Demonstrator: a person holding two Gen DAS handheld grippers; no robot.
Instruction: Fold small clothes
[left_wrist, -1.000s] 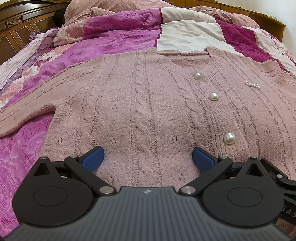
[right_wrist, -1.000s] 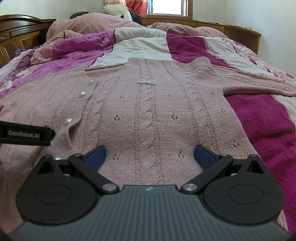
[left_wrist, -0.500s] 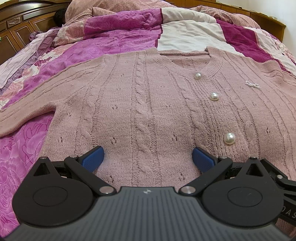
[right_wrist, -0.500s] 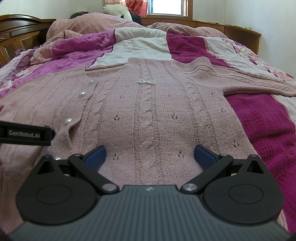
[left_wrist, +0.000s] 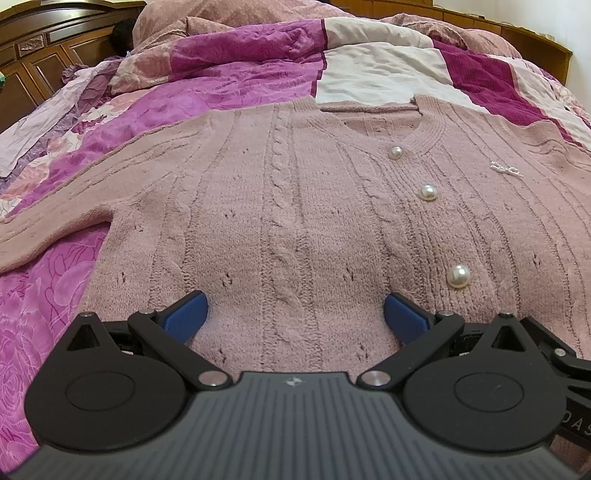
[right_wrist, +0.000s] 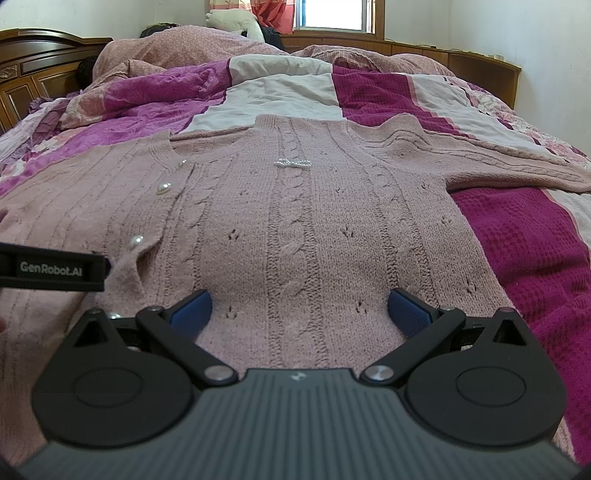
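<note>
A dusty-pink cable-knit cardigan lies flat, front up, across the middle of both frames on a magenta, pink and white patchwork quilt, its sleeves spread toward the frame edges. The left gripper and the right gripper sit low at the bottom centre over the hem, blue pads spread wide, gripping nothing. Pearl buttons run down the placket.

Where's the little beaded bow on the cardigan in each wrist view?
Left wrist: bow far right, upper-middle, right of the pearl buttons.
Right wrist: bow near centre, upper third, on the cable column.
Shared landmark: the pearl buttons, left of the bow in both views.
</note>
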